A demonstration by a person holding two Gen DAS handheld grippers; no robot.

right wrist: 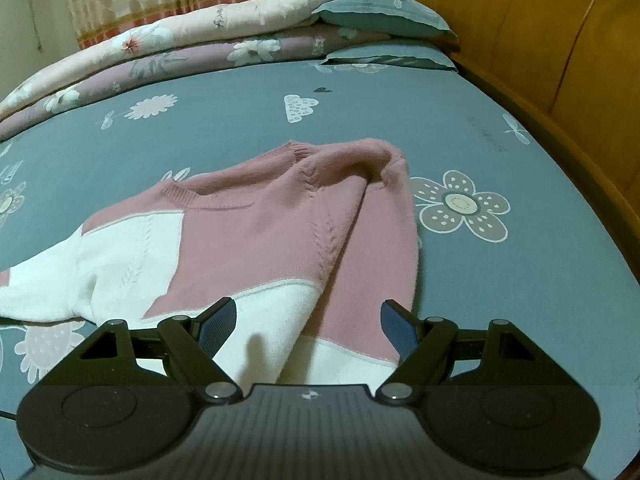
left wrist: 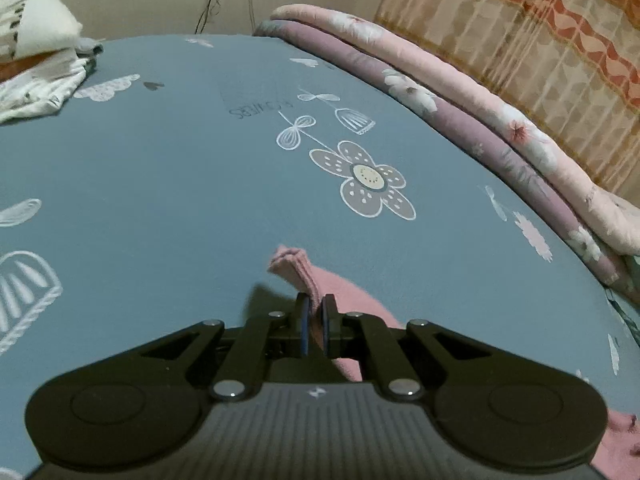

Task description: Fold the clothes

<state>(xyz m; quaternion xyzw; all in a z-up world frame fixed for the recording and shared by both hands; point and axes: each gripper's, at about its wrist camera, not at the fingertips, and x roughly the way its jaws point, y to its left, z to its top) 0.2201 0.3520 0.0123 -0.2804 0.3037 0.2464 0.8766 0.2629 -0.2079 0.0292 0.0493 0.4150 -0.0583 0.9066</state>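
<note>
A pink and white knit sweater (right wrist: 256,232) lies on the blue-grey flowered bedsheet (right wrist: 240,100), its right sleeve folded down along the body. My right gripper (right wrist: 308,320) is open, its jaws wide apart just above the sweater's white lower part, holding nothing. In the left wrist view my left gripper (left wrist: 315,320) is shut on a pink cuff or edge of the sweater (left wrist: 296,268), lifted a little off the sheet (left wrist: 160,180); the rest of the garment is hidden under the gripper.
Folded floral quilts (left wrist: 480,120) lie along the bed's far side, also in the right wrist view (right wrist: 180,44), with pillows (right wrist: 380,16) beside a wooden headboard (right wrist: 540,40). A pile of white cloth (left wrist: 40,60) sits at the far left corner. A curtain (left wrist: 540,32) hangs behind.
</note>
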